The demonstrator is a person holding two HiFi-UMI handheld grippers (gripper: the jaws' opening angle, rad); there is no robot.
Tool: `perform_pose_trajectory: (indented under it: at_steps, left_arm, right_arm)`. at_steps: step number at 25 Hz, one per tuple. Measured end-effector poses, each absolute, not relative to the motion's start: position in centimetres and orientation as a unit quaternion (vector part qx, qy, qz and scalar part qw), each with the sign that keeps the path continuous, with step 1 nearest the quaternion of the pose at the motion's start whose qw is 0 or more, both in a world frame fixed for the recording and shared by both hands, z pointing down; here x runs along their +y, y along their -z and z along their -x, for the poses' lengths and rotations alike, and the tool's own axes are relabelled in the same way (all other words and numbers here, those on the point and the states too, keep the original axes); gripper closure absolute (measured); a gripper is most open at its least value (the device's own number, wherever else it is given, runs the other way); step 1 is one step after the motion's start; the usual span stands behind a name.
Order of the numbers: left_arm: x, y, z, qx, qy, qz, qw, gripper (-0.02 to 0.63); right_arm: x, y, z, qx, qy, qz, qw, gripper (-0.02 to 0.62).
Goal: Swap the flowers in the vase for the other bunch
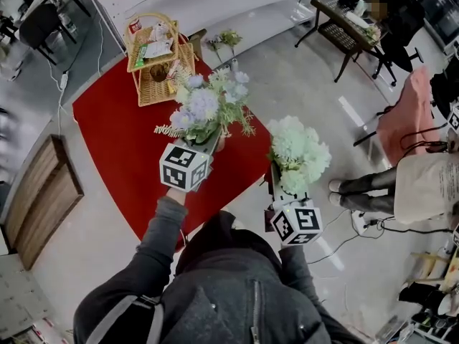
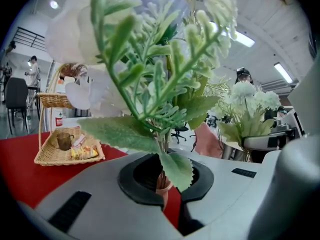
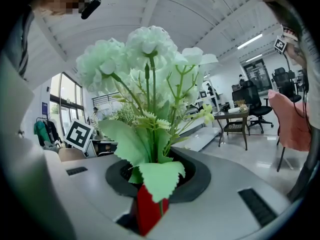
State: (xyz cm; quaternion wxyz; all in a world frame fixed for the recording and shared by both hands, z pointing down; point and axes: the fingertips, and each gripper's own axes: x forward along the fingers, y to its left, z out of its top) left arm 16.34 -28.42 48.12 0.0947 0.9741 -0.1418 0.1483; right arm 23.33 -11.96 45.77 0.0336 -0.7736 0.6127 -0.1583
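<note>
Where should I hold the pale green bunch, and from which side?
Grip the gathered stems of the pale green bunch near the lowest leaves, coming in from the side with the jaws across them, where the right gripper holds it. The stems are narrow and upright; the flower heads are wide and soft.
</note>
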Motion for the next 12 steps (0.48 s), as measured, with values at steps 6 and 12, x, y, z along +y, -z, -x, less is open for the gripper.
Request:
perform_pose_trajectory:
  at_steps: [6,12]
  left_arm:
    - [-28.9,-48.3,-15.6,-0.159,-0.148,-0.972,0.092,0.574]
    - [-29.1,-48.3,-16.2,-0.17,-0.14,-0.971,0.09,0.558]
  right_arm:
    - [-12.2,-46.1,-22.9,0.612,0.166,0.772,0.037,0.505]
    - [-11.6,-46.1,-23.5,0.604,0.162,0.779,0.038,0.505]
